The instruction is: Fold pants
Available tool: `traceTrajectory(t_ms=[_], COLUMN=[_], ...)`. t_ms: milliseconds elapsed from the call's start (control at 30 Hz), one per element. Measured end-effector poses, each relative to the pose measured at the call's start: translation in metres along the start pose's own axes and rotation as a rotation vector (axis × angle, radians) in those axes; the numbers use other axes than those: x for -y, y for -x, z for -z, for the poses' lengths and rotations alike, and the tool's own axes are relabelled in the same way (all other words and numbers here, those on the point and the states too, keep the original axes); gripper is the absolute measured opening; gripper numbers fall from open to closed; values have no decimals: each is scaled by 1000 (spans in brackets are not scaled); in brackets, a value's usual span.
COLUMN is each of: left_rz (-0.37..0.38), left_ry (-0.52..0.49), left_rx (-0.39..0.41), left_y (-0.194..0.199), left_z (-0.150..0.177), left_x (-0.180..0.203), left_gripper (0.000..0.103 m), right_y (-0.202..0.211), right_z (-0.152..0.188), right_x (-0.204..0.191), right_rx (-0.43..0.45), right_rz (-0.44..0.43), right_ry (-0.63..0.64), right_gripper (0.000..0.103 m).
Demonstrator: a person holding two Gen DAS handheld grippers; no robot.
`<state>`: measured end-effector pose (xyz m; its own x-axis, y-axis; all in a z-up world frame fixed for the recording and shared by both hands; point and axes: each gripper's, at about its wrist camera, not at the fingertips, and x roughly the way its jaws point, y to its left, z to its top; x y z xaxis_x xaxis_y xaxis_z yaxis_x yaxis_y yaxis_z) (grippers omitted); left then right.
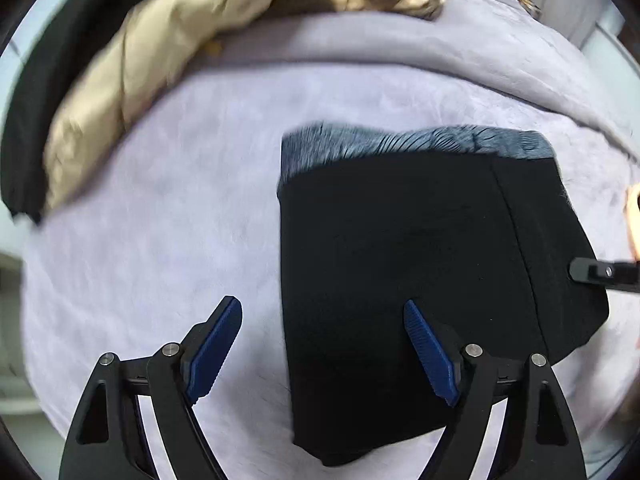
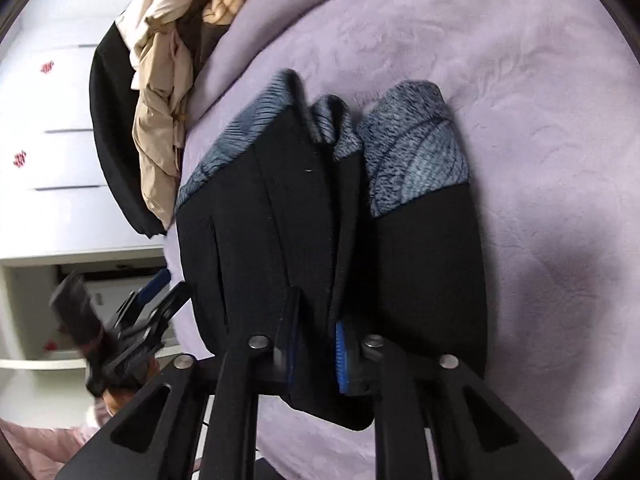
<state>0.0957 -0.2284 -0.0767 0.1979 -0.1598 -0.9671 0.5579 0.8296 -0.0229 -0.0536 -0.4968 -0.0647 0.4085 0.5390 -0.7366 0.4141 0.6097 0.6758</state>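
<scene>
The black pants with a grey-blue fleece lining lie folded on the lilac blanket. My left gripper is open and empty, hovering over the fold's near left edge. In the right wrist view the pants are bunched into layered folds with the lining showing at the far end. My right gripper is shut on a black fold of the pants at their near edge. Its finger also shows at the right rim of the left wrist view.
A beige padded jacket and a black garment are piled at the blanket's far left. The jacket also shows in the right wrist view. White drawers stand beyond the bed edge. The left gripper appears at the left there.
</scene>
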Motion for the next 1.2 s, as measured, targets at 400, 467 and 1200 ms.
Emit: traceTrajectory(t_ms=[400, 467, 1200], left_rz=[-11, -36, -70], left_ry=[-23, -26, -18], left_rx=[-59, -41, -40], left_y=[8, 18, 48], left_z=[14, 14, 22], left_x=[38, 36, 29], left_gripper=[84, 84, 103], right_y=[13, 18, 40], right_z=[37, 40, 83], right_x=[-6, -16, -33], right_rx=[37, 46, 101], right_rz=[296, 350, 459], right_ry=[65, 91, 33], right_gripper=[24, 24, 50])
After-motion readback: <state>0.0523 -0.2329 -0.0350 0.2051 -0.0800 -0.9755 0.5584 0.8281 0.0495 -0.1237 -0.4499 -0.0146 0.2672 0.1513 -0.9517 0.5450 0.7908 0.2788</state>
